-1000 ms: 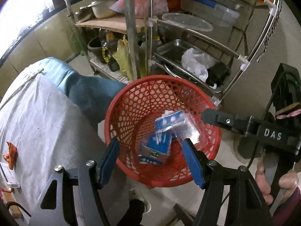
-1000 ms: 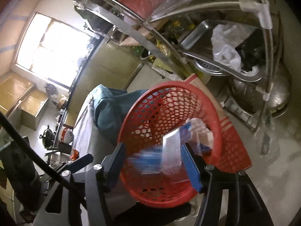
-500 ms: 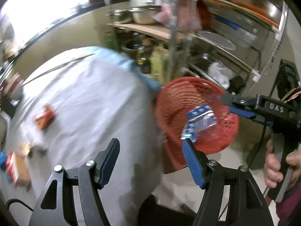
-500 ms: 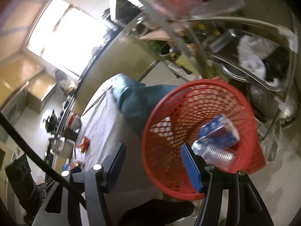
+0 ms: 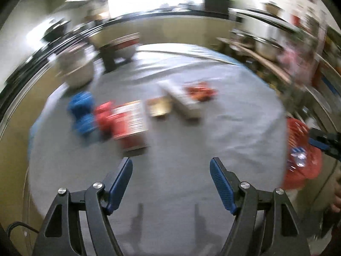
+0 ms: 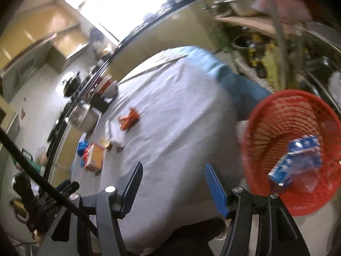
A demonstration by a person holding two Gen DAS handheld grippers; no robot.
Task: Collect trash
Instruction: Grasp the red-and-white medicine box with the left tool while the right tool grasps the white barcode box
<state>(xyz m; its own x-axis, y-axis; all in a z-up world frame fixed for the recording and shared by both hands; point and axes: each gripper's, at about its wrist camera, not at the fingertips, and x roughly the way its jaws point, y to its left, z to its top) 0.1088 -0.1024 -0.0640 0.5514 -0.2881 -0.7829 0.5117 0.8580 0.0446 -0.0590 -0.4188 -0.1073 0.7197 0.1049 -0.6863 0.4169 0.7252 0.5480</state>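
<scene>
The left gripper (image 5: pixel 171 171) hangs over the grey tablecloth (image 5: pixel 191 145) with nothing between its blue pads; its jaws have just been opening wider, which I take as readying for the next piece of litter. The right gripper (image 6: pixel 172 178) is likewise spread and empty, aimed at the near edge of the same cloth.

From the left wrist view the remaining trash lies in a loose row toward twelve o'clock. A red and white carton (image 5: pixel 130 125) is nearest, at about eleven o'clock from the fingers. A crumpled blue wrapper (image 5: pixel 82 115) sits at ten o'clock beyond it, touching a red scrap. Further out lie a small tan packet (image 5: pixel 158 108), a long pale box (image 5: pixel 183 102) and an orange wrapper (image 5: pixel 200 90) at about one o'clock. The picture is smeared, so what these pieces are is partly a guess.

The red basket (image 6: pixel 266 115) stands off the table's edge, at two o'clock in the right wrist view. It already holds a blue packet (image 6: pixel 298 155) and some clear plastic. It is placed just beside the table, probably so each piece needs only a short carry. The carton looks the easiest next grab for the left side.
</scene>
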